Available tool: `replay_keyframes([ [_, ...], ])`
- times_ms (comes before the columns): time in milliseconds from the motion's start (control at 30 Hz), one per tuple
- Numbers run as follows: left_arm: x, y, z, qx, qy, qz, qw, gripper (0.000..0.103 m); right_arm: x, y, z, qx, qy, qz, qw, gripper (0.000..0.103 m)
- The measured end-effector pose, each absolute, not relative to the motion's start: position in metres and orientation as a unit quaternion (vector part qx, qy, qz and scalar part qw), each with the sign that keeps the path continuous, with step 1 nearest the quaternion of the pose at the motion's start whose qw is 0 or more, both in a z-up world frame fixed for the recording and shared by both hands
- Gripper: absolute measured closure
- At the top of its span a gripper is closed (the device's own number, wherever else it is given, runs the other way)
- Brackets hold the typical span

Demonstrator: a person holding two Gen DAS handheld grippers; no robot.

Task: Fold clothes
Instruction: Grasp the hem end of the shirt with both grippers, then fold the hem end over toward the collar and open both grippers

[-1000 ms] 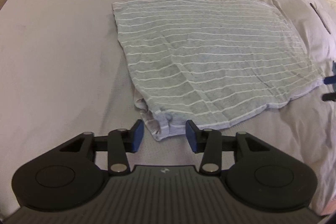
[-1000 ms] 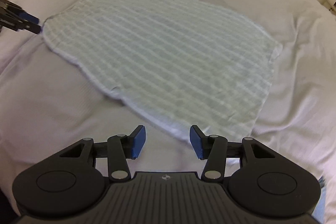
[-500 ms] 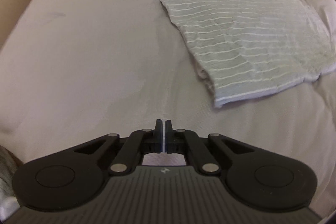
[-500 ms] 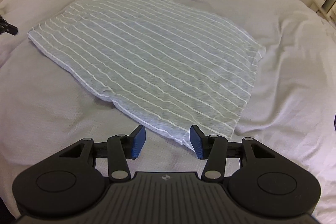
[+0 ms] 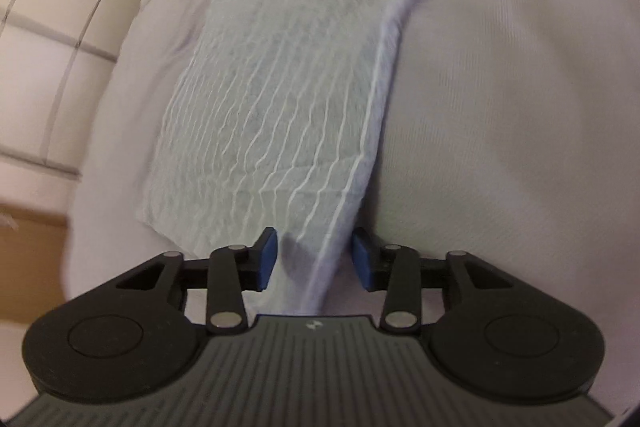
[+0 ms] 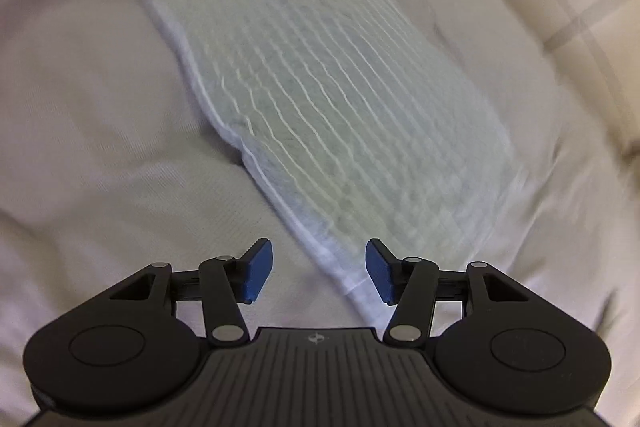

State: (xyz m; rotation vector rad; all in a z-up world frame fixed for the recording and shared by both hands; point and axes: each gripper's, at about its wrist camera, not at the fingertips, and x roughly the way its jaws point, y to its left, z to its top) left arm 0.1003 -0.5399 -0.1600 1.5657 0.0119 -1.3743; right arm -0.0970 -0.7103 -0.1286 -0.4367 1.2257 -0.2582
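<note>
We see the bed (image 5: 520, 107), covered in a pale sheet, filling most of both wrist views; both views are motion-blurred. Pale panelled surfaces show beyond the bed edge at the left of the left view and the upper right of the right view.

The shirt (image 5: 280, 99), folded, grey-green with thin white stripes, lies flat on the sheet. In the left view it runs away from the camera as a long strip, one folded edge along its right side. In the right view the shirt (image 6: 340, 107) runs diagonally from upper left to lower right.

Left gripper (image 5: 314, 259): jaws spread. The near end of the shirt, with its folded edge, sits between the blue pads (image 5: 267, 255). We cannot tell whether either pad touches cloth.

Right gripper (image 6: 319, 269): jaws spread. The near edge of the shirt crosses the gap between the pads (image 6: 258, 267), closer to the right one. Contact cannot be judged.
</note>
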Motion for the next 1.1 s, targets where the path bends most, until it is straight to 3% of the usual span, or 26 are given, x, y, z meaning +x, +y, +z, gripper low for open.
replay_keyframes([
  [67, 0.11, -0.545, -0.163, 0.65, 0.031, -0.56, 0.512, 0.098, -0.091, -0.702, -0.147, -0.252, 0.572, -0.106, 0.774, 0.051],
  [133, 0.119, -0.547, -0.162, 0.645, 0.045, -0.56, 0.518, 0.1, -0.086, -0.697, -0.158, -0.272, 0.562, -0.092, 0.776, 0.053],
  [300, 0.134, -0.55, -0.158, 0.634, 0.067, -0.564, 0.526, 0.1, -0.093, -0.719, -0.172, -0.286, 0.564, -0.117, 0.766, 0.083],
  [467, 0.135, -0.554, -0.16, 0.634, 0.068, -0.561, 0.528, 0.097, -0.125, -0.761, -0.177, -0.282, 0.594, -0.186, 0.73, 0.082],
  [533, 0.131, -0.559, -0.162, 0.637, 0.06, -0.559, 0.528, 0.095, -0.135, -0.764, -0.175, -0.29, 0.591, -0.194, 0.728, 0.075],
  [600, 0.124, -0.557, -0.163, 0.643, 0.047, -0.555, 0.526, 0.085, -0.137, -0.763, -0.176, -0.3, 0.585, -0.187, 0.73, 0.062],
  [733, 0.12, -0.558, -0.166, 0.65, 0.037, -0.557, 0.517, 0.087, -0.13, -0.754, -0.184, -0.321, 0.568, -0.158, 0.741, 0.061],
  [767, 0.121, -0.558, -0.166, 0.649, 0.04, -0.558, 0.515, 0.096, -0.128, -0.751, -0.186, -0.327, 0.564, -0.15, 0.743, 0.066],
  [800, 0.123, -0.559, -0.165, 0.647, 0.044, -0.56, 0.515, 0.1, -0.127, -0.75, -0.188, -0.33, 0.562, -0.143, 0.745, 0.078],
  [867, 0.127, -0.56, -0.163, 0.643, 0.049, -0.563, 0.516, 0.1, -0.126, -0.758, -0.189, -0.323, 0.568, -0.134, 0.745, 0.1],
  [1100, 0.122, -0.547, -0.137, 0.623, 0.037, -0.573, 0.53, 0.102, -0.138, -0.767, -0.161, -0.325, 0.553, -0.133, 0.755, 0.103],
])
